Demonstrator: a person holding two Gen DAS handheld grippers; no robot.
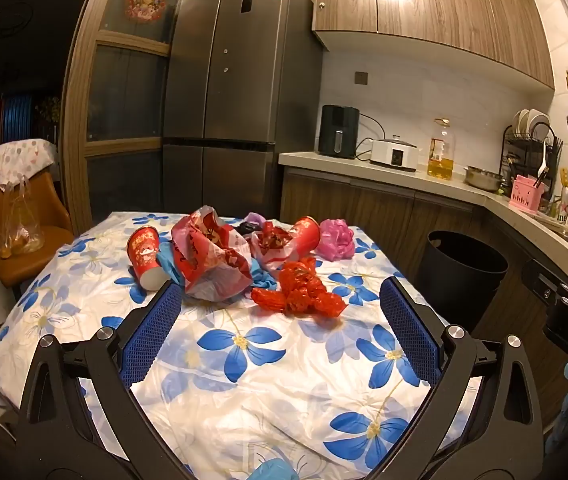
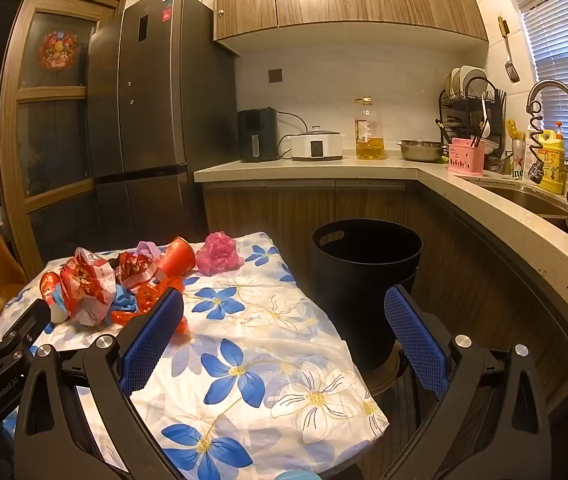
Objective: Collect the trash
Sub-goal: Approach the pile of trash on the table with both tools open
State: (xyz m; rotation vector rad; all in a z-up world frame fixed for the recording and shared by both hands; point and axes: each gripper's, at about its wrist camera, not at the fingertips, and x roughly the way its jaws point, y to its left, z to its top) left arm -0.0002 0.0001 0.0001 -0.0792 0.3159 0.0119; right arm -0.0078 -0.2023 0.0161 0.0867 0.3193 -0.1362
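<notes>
Past your fingertips the worktop (image 1: 244, 360) has a big bare patch of flowered cloth on your side, and its right edge drops off beside the black bin (image 2: 363, 264), which stands on the floor between the worktop and the kitchen cabinets. The trash pile (image 1: 220, 256) is bunched at the far end: 2 red paper cups (image 1: 146, 256) lying on their sides, crumpled red-and-white bags, a knotted red plastic bag (image 1: 299, 290) closest to you, and a pink bag wad (image 1: 336, 238) at the right. Your left gripper (image 1: 280, 320) hovers over the cloth just short of that red bag, fingers wide with nothing in them. Your right gripper (image 2: 284, 328) hangs over the worktop's right edge, tipped slightly down, fingers just as wide and holding nothing.
</notes>
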